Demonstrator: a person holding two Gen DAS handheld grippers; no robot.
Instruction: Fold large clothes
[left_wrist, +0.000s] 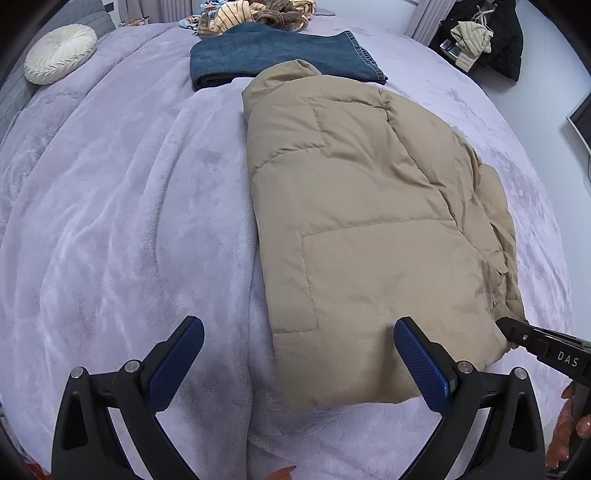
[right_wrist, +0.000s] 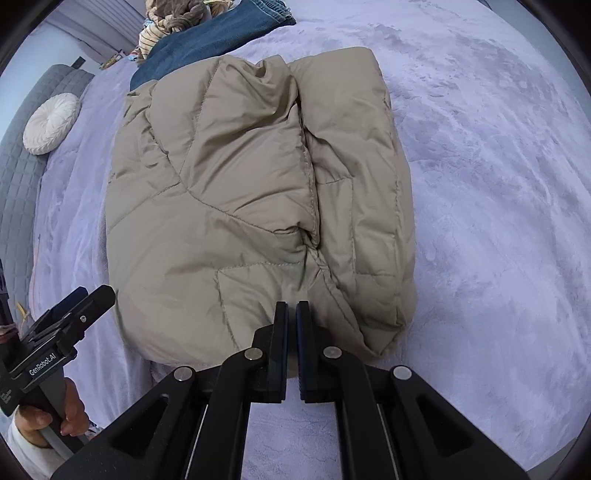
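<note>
Over at the upper left of the left wrist view, a round cream pleated cushion (left_wrist: 61, 53) rests on the bed's lilac plush blanket (left_wrist: 122, 221). Left tongs (left_wrist: 299, 354) stand wide apart at the bottom, empty, one pad over the blanket, the other over the hem of the beige quilted puffer jacket (left_wrist: 369, 229), which lies folded mid-frame. Beyond its collar sits a folded blue denim garment (left_wrist: 258, 55). Right tongs (right_wrist: 292, 314) are pressed together at the jacket's near edge; whether fabric is pinched between them, I cannot tell.
</note>
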